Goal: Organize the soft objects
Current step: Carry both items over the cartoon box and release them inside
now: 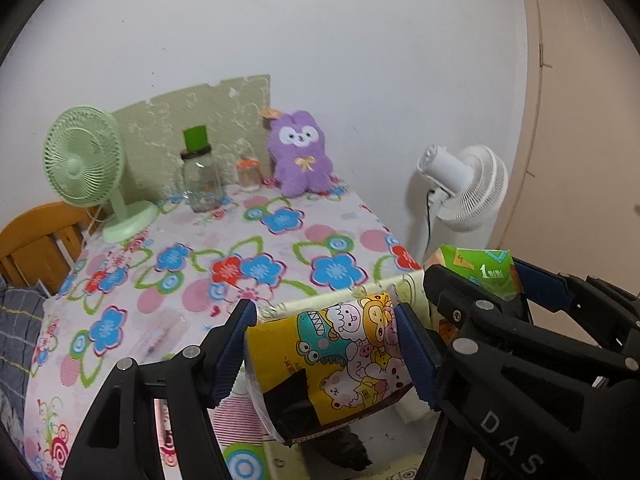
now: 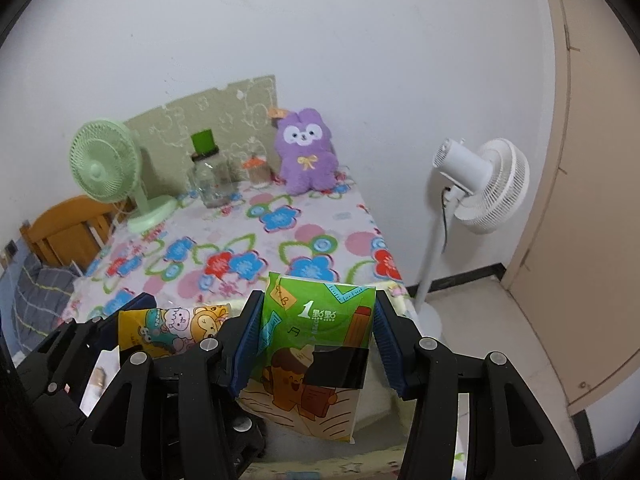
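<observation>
I am reading a large white "1" followed by two Chinese characters on the green tissue pack, and I am seeing the letters "DAS" on the right gripper's black arm; other print is too small.

The left tool points forward and tilts downward, its two black arms spread apart and its blue ribbed pads pressed against either side of a yellow cartoon-print tissue pack, which is clamped between them. The right tool sits just beside it at the same downward tilt, its blue pads squeezing the sides of a green tissue pack. The two tools are held side by side, close together, at about the same height; each shows at the edge of the other's wrist view. Neither hand of the person holding them is in view.
</observation>
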`<state>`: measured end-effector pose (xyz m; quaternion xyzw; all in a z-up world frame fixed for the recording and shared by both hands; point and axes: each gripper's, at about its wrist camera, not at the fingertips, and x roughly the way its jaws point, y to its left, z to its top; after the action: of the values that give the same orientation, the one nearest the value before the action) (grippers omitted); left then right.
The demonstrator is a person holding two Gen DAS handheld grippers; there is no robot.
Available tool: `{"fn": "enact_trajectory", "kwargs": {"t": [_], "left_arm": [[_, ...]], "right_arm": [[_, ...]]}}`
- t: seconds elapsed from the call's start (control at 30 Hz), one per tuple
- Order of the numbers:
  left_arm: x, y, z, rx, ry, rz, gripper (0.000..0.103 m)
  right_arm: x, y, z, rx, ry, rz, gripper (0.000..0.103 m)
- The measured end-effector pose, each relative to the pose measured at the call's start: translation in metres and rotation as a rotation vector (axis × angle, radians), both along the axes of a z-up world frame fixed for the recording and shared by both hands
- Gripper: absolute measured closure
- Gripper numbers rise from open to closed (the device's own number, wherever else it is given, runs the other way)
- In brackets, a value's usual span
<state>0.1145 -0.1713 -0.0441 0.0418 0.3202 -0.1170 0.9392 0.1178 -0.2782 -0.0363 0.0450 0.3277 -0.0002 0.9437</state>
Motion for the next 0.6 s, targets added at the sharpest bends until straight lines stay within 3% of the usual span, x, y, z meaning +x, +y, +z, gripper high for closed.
{"fn": "enact_trajectory", "kwargs": {"t": [0.23, 0.4, 0.6], "left_arm": [[0.009, -0.006, -0.012, -0.002, 0.056, -0.001, 0.023], [0.011, -0.006, -0.015, 0.022, 0.065, -0.003, 0.005], [0.01, -0.009, -0.018, 0.084, 0.055, -0.008, 0.003]], "right_arm": [[0.01, -0.01, -0.015, 0.006, 0.041, -0.011, 0.047], [0.017, -0.011, -0.019, 0.01, 0.048, -0.003, 0.047], [0.025, -0.002, -0.026, 0.004, 0.066, 0.013, 0.047]]}}
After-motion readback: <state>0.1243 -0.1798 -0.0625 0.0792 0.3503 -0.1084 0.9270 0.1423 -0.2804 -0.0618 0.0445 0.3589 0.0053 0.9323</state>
